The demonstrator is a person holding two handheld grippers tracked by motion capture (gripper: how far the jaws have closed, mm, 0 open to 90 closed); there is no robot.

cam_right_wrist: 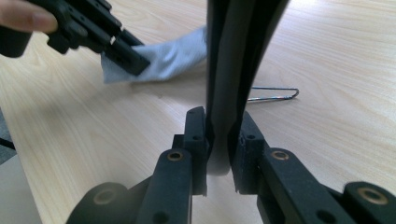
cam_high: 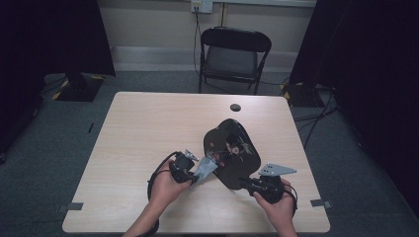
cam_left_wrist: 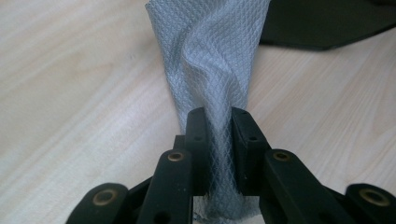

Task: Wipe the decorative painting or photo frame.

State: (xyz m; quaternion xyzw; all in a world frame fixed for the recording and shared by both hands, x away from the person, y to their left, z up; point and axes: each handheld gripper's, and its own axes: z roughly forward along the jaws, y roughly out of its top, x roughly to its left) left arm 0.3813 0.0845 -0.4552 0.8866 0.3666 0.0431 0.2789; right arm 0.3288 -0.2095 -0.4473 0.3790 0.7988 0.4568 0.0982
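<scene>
A glossy black tray (cam_high: 232, 153) with a painted motif stands tilted on edge on the wooden table (cam_high: 148, 128). My right gripper (cam_high: 247, 183) is shut on its near rim; in the right gripper view the jaws (cam_right_wrist: 219, 121) clamp the dark edge of the tray (cam_right_wrist: 233, 56). My left gripper (cam_high: 197, 174) is shut on a grey woven cloth (cam_high: 206, 168), which reaches the tray's left edge. The left gripper view has the cloth (cam_left_wrist: 210, 56) pinched between my left gripper (cam_left_wrist: 219, 116) and trailing toward the tray (cam_left_wrist: 322, 28). The cloth (cam_right_wrist: 173, 58) and left gripper (cam_right_wrist: 126, 56) lie beyond the tray.
A thin wire loop (cam_right_wrist: 275, 95) lies on the table behind the tray. A round cable hole (cam_high: 235, 107) sits near the table's far edge. A black folding chair (cam_high: 234, 54) stands beyond the table. Bare tabletop stretches left of the hands.
</scene>
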